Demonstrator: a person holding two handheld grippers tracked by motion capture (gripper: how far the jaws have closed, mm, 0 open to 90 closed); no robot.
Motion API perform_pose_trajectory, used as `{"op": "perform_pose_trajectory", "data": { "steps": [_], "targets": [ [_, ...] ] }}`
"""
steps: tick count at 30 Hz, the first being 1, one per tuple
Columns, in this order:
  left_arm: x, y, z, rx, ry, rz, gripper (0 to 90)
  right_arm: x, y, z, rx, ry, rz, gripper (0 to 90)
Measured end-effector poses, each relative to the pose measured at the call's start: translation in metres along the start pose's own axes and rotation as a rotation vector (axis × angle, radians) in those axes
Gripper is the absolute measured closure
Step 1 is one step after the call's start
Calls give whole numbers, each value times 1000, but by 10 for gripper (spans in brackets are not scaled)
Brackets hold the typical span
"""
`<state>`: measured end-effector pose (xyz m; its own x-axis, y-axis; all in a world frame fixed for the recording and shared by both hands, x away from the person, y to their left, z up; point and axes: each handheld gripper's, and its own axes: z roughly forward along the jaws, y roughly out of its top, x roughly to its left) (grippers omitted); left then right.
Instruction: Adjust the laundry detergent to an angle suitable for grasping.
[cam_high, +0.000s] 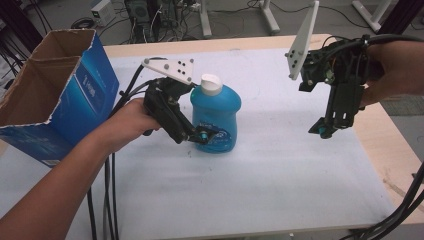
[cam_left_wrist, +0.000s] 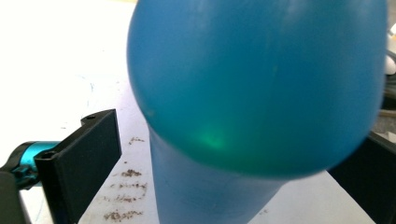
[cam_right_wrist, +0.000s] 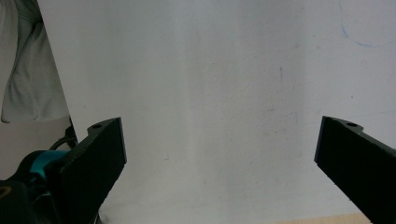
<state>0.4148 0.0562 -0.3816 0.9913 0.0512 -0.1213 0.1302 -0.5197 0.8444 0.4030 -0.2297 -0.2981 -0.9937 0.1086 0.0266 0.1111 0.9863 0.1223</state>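
A blue bottle (cam_high: 216, 112) with a white cap (cam_high: 211, 84) stands upright on the white table cover (cam_high: 275, 170). My left gripper (cam_high: 204, 137) reaches in from the left, its jaws on either side of the bottle's lower body. In the left gripper view the bottle (cam_left_wrist: 252, 84) looms between the jaws, and a strip of table shows between the left jaw and the bottle's side, so the left gripper (cam_left_wrist: 238, 133) is open. My right gripper (cam_high: 322, 131) hangs above the right part of the cover, pointing down. Its jaws stand wide, so the right gripper (cam_right_wrist: 222, 126) is open with bare white cover between them.
An open blue cardboard box (cam_high: 55, 95) lies tilted at the far left. Black cables (cam_high: 107, 200) trail from the left hand toward the near edge. The wooden table edge (cam_high: 385, 140) shows to the right of the cover.
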Motion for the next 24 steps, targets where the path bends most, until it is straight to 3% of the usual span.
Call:
{"op": "perform_pose_trajectory", "data": {
  "steps": [6, 8, 14, 18, 24],
  "targets": [
    [-3, 4, -5, -12, 16, 12, 16, 1, 0, -1, -3, -4, 1, 15],
    [-6, 7, -11, -34, 26, 6, 16, 2, -1, -2, -6, -5, -6, 15],
    [-11, 15, -23, -38, 50, -8, 16, 4, -1, -3, -10, -8, -6, 15],
    [-16, 22, -33, -23, 89, -5, 16, 5, -1, -4, -11, -12, -4, 15],
    [-20, 34, -49, 37, 100, 6, 16, 6, -2, -6, -17, -14, -9, 15]
  ]
}}
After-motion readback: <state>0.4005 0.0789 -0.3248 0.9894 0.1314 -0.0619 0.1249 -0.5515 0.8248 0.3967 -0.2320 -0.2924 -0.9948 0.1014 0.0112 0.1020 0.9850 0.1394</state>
